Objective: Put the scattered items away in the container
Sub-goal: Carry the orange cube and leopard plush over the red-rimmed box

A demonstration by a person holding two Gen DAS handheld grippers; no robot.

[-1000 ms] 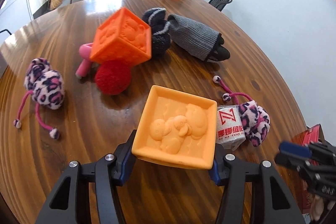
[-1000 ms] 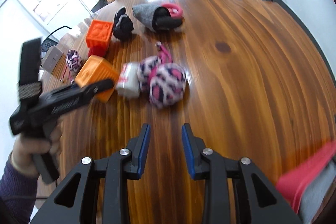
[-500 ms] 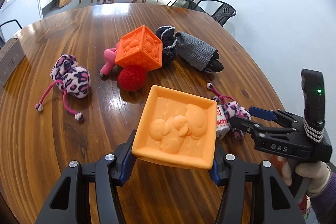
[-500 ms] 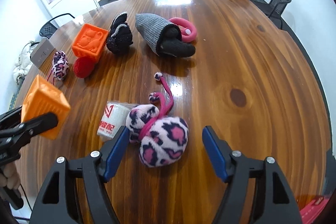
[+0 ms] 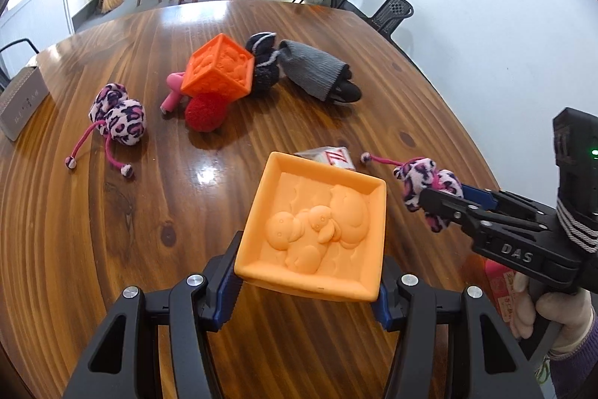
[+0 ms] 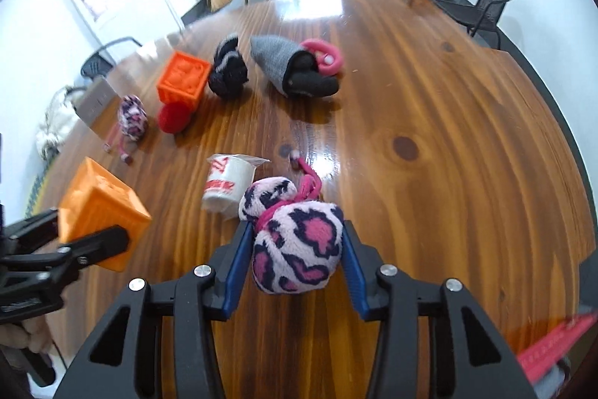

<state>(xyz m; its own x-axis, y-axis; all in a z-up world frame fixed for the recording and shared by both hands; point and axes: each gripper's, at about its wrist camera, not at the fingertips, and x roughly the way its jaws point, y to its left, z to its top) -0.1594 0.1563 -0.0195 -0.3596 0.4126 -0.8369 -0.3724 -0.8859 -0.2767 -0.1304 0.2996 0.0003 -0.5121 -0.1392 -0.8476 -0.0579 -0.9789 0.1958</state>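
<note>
My left gripper (image 5: 310, 285) is shut on a pale orange soft cube (image 5: 314, 223) with a raised animal face, held above the wooden table (image 5: 112, 230). In the right wrist view that cube (image 6: 97, 208) and gripper (image 6: 74, 249) show at the left. My right gripper (image 6: 295, 249) has its jaws closing, and both blue pads press a pink leopard-print plush ball (image 6: 299, 249) with a pink cord. The left wrist view shows this ball (image 5: 429, 182) in the right gripper (image 5: 444, 200). A red container edge (image 6: 553, 350) shows at the lower right.
On the table lie a white wrapped roll (image 6: 224, 186), a second leopard plush (image 5: 119, 118), a red pom-pom (image 5: 205, 113), a darker orange cube (image 5: 218, 73), a dark sock (image 5: 263, 66), a grey sock (image 5: 314, 73) and a pink ring (image 6: 325, 57). A grey box (image 5: 20, 107) sits far left.
The right gripper opened wide, came around the leopard plush ball and closed onto it. The left gripper with the orange cube rose and drew back from the table items.
</note>
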